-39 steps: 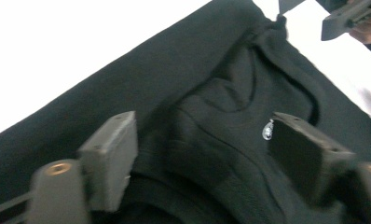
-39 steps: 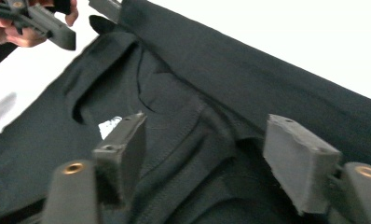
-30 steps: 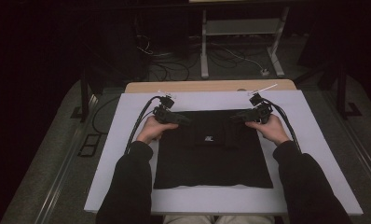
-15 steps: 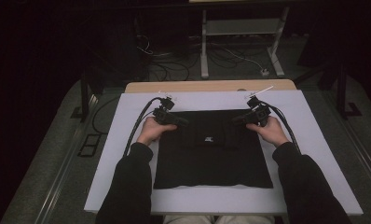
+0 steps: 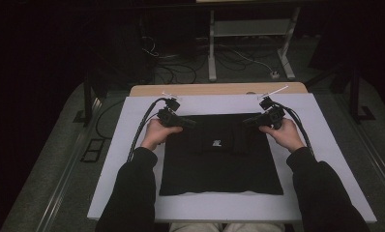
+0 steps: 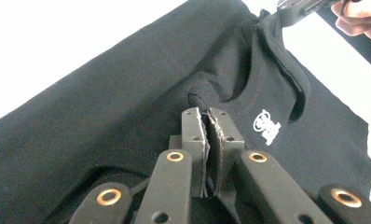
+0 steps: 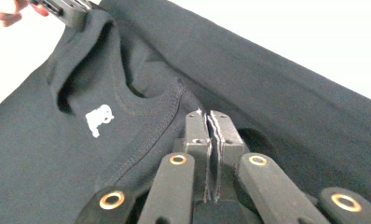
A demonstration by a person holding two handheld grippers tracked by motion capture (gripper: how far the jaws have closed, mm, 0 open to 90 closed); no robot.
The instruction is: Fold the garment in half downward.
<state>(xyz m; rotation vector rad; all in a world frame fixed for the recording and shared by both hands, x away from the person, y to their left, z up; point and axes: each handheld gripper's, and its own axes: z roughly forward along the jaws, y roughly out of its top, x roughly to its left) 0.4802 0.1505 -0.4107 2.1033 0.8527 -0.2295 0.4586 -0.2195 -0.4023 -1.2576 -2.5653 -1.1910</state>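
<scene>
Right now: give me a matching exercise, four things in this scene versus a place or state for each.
Things:
1. folded black cotton shirt
2. small white printed logo
3. left gripper
4. right gripper

Places or states:
A. shut on the shirt's far right corner
B. lies flat on the white table
C. shut on the shirt's far left corner
D. sits below the collar

Pairs: 1-B, 2-D, 3-C, 4-A

We see a dim room, grey carpeted floor (image 5: 60, 179), a white-topped table (image 5: 326, 145), a white metal frame (image 5: 248, 29) behind, tangled cables (image 5: 181, 67) on the floor.
</scene>
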